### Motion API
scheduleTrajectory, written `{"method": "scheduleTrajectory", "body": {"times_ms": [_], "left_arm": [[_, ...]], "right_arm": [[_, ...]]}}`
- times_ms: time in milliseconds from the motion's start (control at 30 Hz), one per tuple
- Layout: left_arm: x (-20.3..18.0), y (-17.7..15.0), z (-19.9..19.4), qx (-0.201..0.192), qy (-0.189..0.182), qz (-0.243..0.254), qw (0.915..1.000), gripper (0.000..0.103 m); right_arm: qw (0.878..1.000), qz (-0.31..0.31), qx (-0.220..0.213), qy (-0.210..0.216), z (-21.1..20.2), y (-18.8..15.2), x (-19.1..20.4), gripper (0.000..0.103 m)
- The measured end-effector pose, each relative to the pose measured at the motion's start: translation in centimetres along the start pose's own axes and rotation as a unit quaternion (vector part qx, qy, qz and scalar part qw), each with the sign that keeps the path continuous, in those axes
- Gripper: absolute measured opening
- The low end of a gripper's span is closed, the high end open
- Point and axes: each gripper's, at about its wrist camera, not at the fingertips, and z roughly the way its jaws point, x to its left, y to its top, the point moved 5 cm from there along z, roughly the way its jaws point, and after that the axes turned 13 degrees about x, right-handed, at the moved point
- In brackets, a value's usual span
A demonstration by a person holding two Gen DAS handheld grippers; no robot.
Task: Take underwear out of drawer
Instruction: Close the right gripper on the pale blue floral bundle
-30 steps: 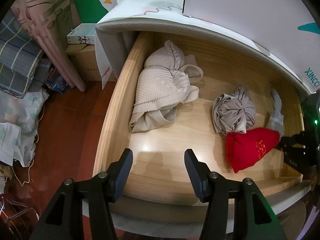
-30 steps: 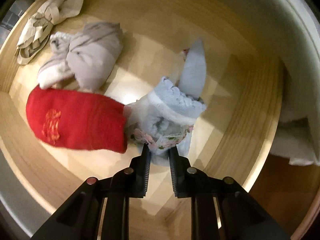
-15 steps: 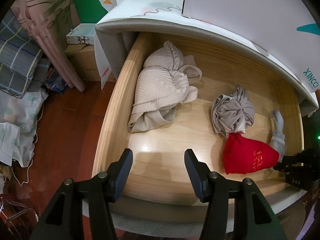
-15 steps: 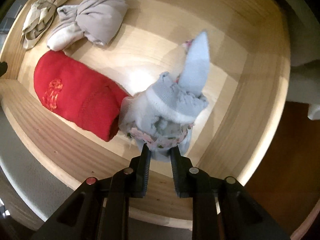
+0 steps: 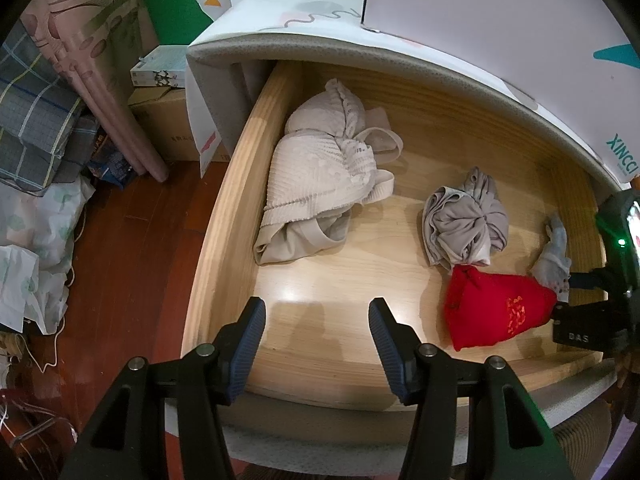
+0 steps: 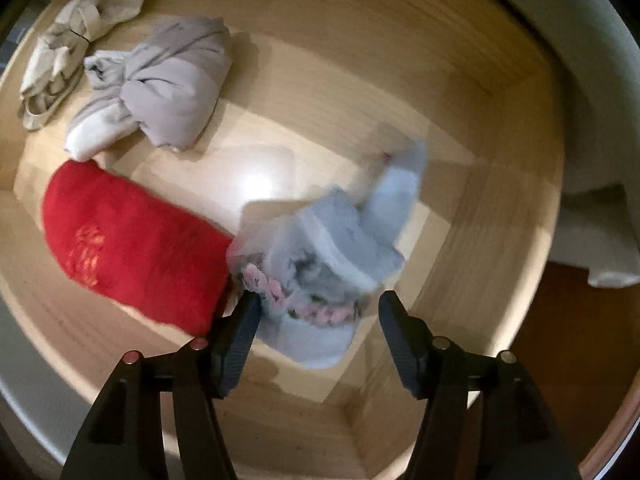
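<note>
Right gripper (image 6: 316, 332), jaws opening, pale blue underwear (image 6: 340, 232) between at twelve o'clock, long axis toward one; nearer hand. Left gripper (image 5: 316, 334): parted, empty.

Right tool (image 6: 316, 332) opening downward; left tool (image 5: 316, 336) parted.

Lit from above, warm and fairly bright over the drawer (image 5: 224, 240) floor, with a white glare patch on the wood in both views. Soft shadows beneath the left gripper (image 5: 316, 320). Strong fisheye bending and black corners throughout. Sharp in the left view; motion-blurred around the pale blue underwear (image 6: 340, 240) in the right.
</note>
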Motion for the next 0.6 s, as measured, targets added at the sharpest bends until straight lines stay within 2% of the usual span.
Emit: {"method": "scheduleTrajectory", "body": {"times_ms": [33, 100, 200, 367, 400, 600], "left_arm": [[0.0, 0.0, 0.0, 0.0, 0.001, 0.0, 1.0, 0.055], [-0.1, 0.0, 0.1, -0.001, 0.001, 0.001, 1.0, 0.055], [-0.1, -0.1, 0.1, 0.0, 0.003, 0.003, 1.0, 0.055], [-0.5, -0.2, 0.0, -0.006, 0.012, 0.012, 0.9998, 0.055], [-0.6, -0.3, -0.1, -0.009, 0.014, 0.016, 0.9997, 0.055], [-1.5, -0.5, -0.6, -0.018, 0.017, 0.04, 0.9989, 0.055]], "right_arm": [[1.0, -0.003, 0.0, 0.002, 0.0, 0.4, 0.5, 0.054], [1.0, -0.008, -0.003, 0.016, -0.1, 1.0, 1.4, 0.04], [1.0, -0.012, 0.001, 0.027, -0.1, 0.3, 1.7, 0.034], [0.998, -0.031, 0.012, 0.044, -0.5, 0.0, 1.8, 0.032], [0.998, -0.037, 0.015, 0.046, -0.5, -0.1, 0.5, 0.032], [0.998, -0.052, 0.016, 0.044, -0.4, -0.2, 2.4, 0.031]]}}
